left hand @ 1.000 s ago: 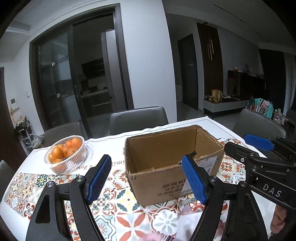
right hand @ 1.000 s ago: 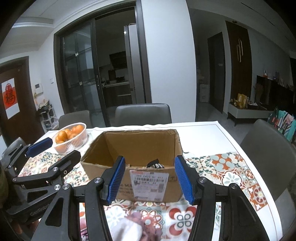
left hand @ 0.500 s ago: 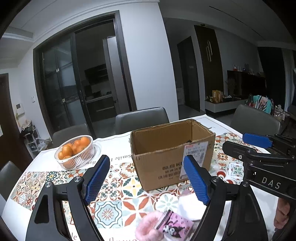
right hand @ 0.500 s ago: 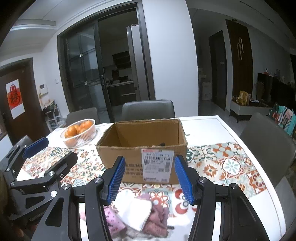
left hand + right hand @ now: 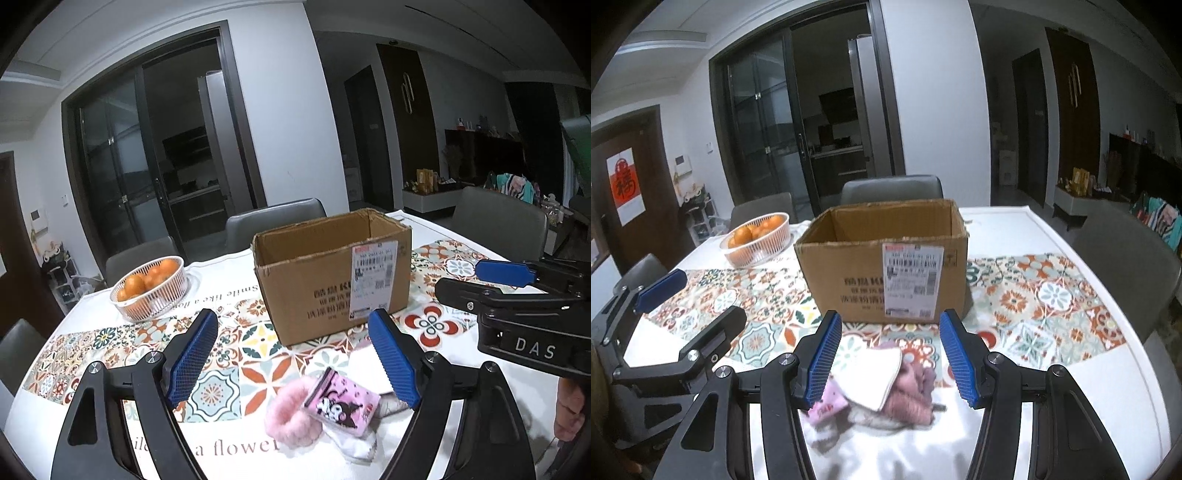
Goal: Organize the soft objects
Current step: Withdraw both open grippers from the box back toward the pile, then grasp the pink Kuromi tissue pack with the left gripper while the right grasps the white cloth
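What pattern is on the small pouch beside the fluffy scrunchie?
Pink pouch with a black-and-white cartoon character print; the left wrist view shows it best.

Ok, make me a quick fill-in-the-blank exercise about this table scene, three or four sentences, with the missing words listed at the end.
1. The white basket holds ____ fruit.
2. The shipping label is stuck on the side of the ____ box.
3. The fluffy pink scrunchie lies on the tablecloth in front of the box, between the pads of the ____ gripper.
4. The right gripper holds ____ between its pads.

Missing words: orange; cardboard; left; nothing
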The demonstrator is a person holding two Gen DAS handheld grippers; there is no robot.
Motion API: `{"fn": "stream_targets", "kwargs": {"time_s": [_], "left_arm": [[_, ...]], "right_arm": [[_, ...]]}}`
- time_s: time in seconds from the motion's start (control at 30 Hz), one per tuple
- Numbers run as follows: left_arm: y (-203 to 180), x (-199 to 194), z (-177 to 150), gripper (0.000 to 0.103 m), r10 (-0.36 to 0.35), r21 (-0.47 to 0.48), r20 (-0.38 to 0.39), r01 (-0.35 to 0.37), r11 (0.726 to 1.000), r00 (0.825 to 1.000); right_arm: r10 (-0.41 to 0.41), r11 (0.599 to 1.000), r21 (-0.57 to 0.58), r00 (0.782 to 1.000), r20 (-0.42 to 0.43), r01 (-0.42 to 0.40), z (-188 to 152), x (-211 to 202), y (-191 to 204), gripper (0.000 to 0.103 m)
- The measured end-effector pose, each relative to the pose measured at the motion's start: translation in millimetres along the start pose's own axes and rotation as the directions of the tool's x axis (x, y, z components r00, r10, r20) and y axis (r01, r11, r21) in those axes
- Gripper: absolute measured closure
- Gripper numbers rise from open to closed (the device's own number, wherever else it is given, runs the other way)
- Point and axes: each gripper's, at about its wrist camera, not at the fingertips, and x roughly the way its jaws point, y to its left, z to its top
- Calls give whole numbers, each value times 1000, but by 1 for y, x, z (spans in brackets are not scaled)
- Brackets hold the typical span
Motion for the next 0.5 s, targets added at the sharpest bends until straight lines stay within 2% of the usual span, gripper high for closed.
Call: {"fn": "stream_targets", "kwargs": {"time_s": [0.5], "left_arm": [[-11,4,-46,17,-40,13,-76,41,999,996]], "right_arm": [[28,1000,-1,996,-88,-29,-32,13,3,47]]}}
